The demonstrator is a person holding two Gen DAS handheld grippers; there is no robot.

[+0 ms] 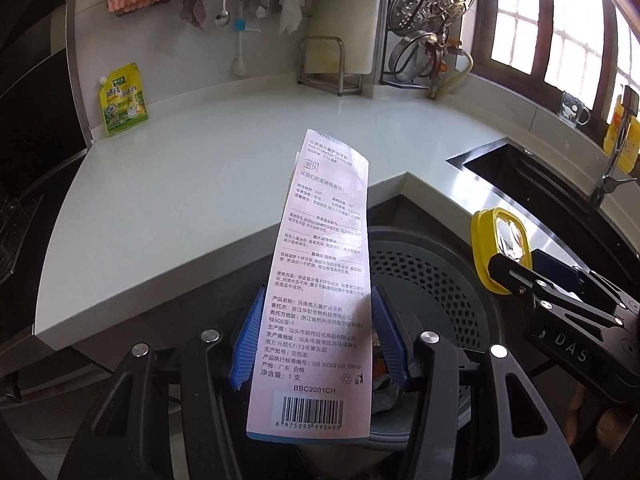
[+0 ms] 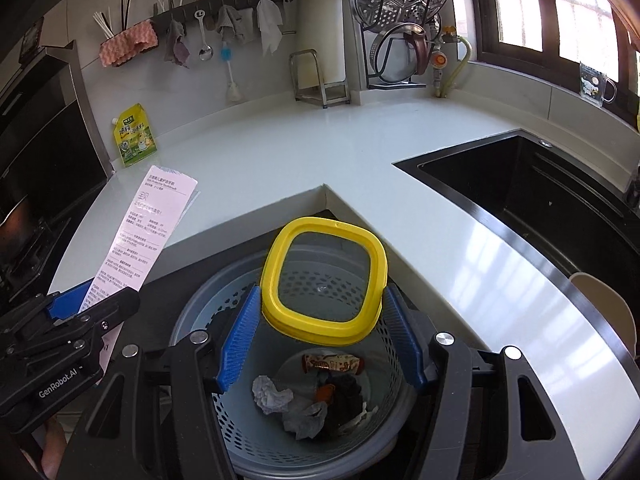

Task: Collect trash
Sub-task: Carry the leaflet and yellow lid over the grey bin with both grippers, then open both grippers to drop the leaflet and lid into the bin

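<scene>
Over the bin (image 2: 320, 412) I hold both pieces of trash, and the step in hand, as I judge it, is the drop. My right gripper (image 2: 320, 320) is clamped on the yellow lid (image 2: 325, 322), its blue pads pressing the two sides of the rim, and the lid hangs right above the open basket. My left gripper (image 1: 316, 340) grips the pink card (image 1: 320, 280), a long toothbrush package back with a barcode at its lower end; the pads seem to hold it by its edges, though the card itself covers part of the right pad.

Next move, I think, is simply to open the jaws so each thing falls inside. The lid already looks centred. The card is less sure: from the left view it stands over the near rim of the bin, so maybe I must bring it a little more to the middle first.

Inside the bin I see crumpled paper (image 2: 272, 394) and a snack wrapper (image 2: 332, 362); the dark things beside them I cannot name. Farther off, a yellow-green pouch (image 2: 134, 138) stands on the counter (image 2: 280, 152) by the wall. If it is trash or not, I cannot tell. The sink (image 2: 540, 200) is too dark to see into.
</scene>
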